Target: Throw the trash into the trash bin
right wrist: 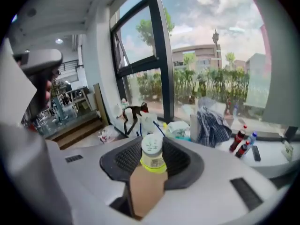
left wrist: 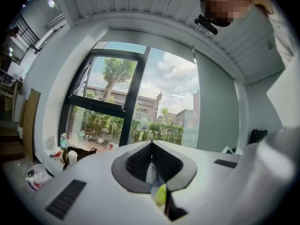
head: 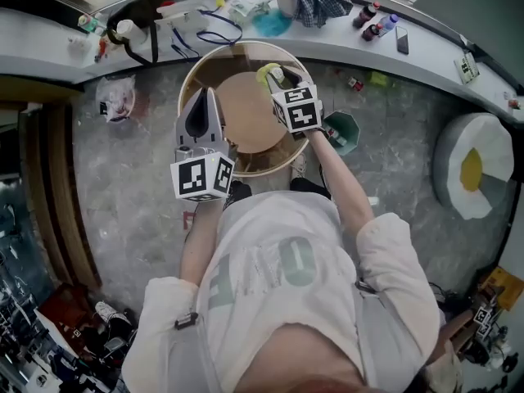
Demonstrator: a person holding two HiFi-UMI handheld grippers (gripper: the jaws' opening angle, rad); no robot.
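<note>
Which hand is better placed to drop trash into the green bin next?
Right. The right gripper grips the bottle in its fingers, and the green bin stands on the floor on that same side, beside the round table. The left gripper is shut, holding nothing.

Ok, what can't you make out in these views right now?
- Trash bin: seen in the head view only, partly behind the person's right forearm; its contents can't be told.
- Bottle: in the right gripper view its lower body is hidden between the jaws of the right gripper; the label print is too small to read.
- Floor under the table: covered by the tabletop in the head view.
- Small items on the sill: too small to name.
</note>
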